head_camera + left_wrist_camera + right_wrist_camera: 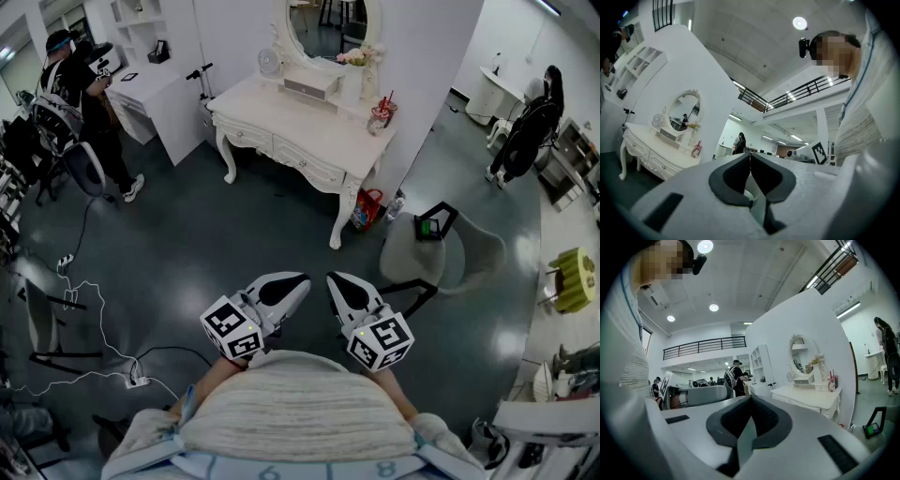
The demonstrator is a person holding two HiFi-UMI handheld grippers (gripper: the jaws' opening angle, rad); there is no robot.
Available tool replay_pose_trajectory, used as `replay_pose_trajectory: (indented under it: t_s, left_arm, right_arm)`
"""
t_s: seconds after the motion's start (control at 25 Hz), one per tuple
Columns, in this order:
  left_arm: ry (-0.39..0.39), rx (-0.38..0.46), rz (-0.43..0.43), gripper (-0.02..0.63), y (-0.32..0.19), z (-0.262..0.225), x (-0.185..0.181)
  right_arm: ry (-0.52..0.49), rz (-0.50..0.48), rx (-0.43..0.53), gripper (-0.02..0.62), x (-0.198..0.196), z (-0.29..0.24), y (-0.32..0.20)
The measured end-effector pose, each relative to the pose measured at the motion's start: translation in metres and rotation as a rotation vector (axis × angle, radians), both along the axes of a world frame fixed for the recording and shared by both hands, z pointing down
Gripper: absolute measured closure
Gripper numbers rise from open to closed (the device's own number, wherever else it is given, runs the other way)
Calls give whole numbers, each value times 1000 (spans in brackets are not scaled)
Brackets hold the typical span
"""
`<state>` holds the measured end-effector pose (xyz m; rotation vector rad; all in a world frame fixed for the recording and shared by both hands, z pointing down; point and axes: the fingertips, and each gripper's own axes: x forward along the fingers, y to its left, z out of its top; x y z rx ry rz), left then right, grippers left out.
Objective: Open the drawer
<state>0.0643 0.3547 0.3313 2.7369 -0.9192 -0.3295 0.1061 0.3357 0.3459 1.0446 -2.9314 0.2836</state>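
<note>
A white dressing table (309,127) with an oval mirror stands at the back, across the dark floor. Two drawers (314,169) run along its front, both closed, and a small drawer box (312,86) sits under the mirror. My left gripper (292,283) and right gripper (337,283) are held side by side close to my body, well short of the table. Both are shut with nothing between the pads. The table shows far off at the lower left in the left gripper view (651,152), beyond the shut left gripper (750,154). In the right gripper view the table (811,397) lies right of the shut right gripper (750,399).
A grey chair (441,251) stands right of the table and a red bag (367,208) leans at the table's leg. A cup with straws (381,117) sits on the tabletop. One person (84,103) stands at the back left, another (530,131) at the right. Cables (94,309) trail over the floor at left.
</note>
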Motion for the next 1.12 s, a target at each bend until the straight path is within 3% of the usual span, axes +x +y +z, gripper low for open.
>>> replay_pose_trajectory:
  t_s: [0.56,0.84,1.12]
  left_arm:
    - [-8,4,10,592,-12,-3,3]
    - [-13,7,23,592,-19,-1,11]
    - [-17,12,40,592,-27,0,22]
  right_arm:
    - [-19,26,-8,586,3,-4,-14]
    - [-118,3,11,584,12,-15,-20]
    - [-110,9,22,584,22,-14,-27]
